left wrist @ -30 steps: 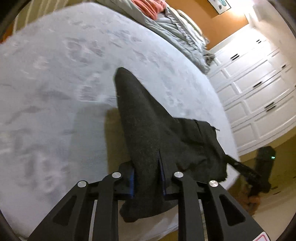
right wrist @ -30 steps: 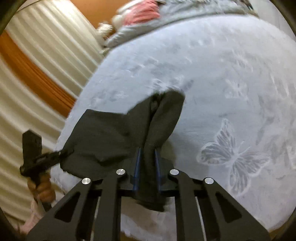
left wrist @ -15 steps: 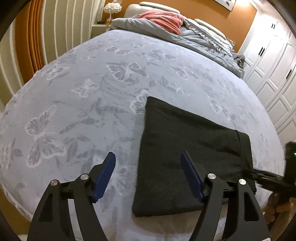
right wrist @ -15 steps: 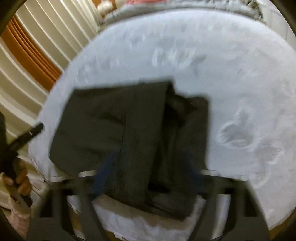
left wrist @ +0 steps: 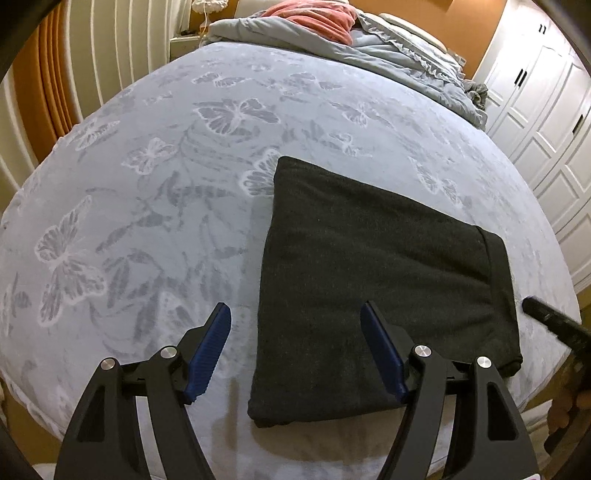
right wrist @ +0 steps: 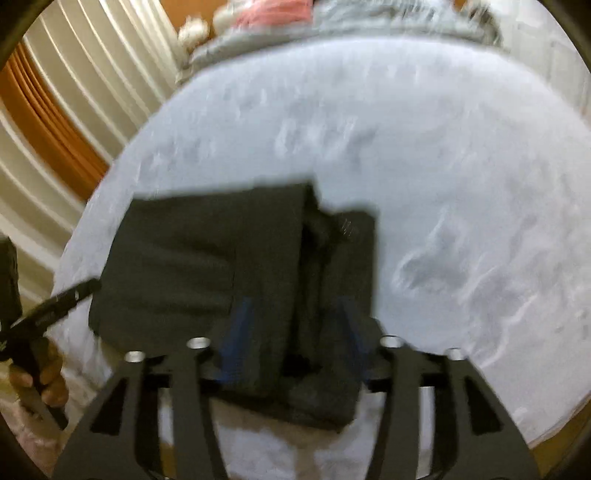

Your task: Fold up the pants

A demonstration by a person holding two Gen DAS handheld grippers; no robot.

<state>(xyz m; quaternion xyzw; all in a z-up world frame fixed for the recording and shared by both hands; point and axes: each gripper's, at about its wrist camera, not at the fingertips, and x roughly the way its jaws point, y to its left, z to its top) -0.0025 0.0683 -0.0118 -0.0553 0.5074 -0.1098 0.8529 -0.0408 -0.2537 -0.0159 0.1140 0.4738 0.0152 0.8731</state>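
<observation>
While the bed [left wrist: 155,206] (grey cover with a butterfly pattern) fills both views, the folded dark pants [left wrist: 369,295] are seen lying flat on it near its 6 o'clock edge. The left tongs [left wrist: 295,354] are held apart, gripping nothing. The right tongs [right wrist: 295,332] are opening over the pants' edge, blurred, with cloth between the unpressed pads.

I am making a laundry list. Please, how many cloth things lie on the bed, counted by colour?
Black folded pants: 1
Grey rumpled duvet: 1
Coral-pink blanket: 1
Total: 3, all on the pale butterfly-patterned bed cover.
</observation>
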